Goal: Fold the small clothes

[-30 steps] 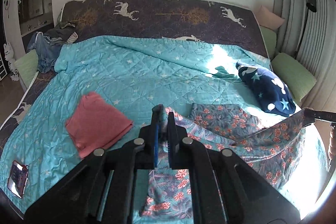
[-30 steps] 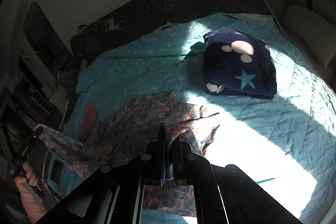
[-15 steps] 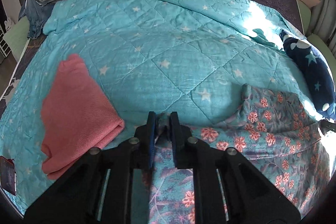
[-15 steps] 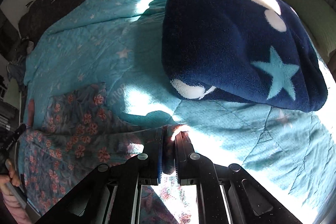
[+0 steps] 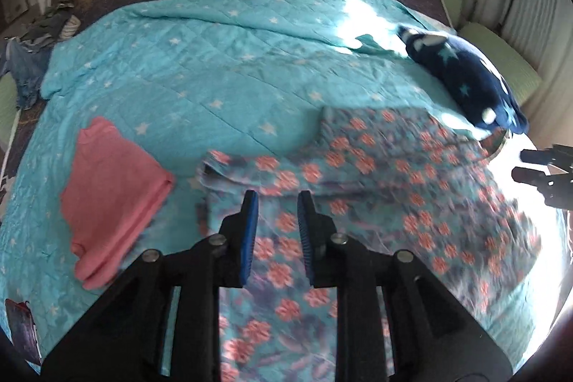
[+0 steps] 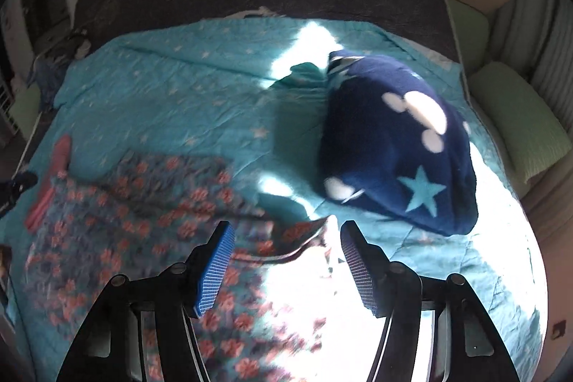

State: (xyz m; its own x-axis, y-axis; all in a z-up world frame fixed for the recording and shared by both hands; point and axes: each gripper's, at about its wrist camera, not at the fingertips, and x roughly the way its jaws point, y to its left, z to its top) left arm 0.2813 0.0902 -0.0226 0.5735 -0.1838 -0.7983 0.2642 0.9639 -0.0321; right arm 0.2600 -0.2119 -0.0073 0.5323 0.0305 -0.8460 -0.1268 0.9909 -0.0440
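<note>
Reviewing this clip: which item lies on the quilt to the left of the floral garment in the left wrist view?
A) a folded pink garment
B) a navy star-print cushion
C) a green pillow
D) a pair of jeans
A: the folded pink garment lies on the teal quilt left of the floral garment, while the navy cushion sits at the far right.

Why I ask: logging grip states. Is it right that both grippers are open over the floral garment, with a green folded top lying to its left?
One slip: the folded top is pink, not green, as the left wrist view shows. Both grippers, left and right, are open over the floral garment.
</note>
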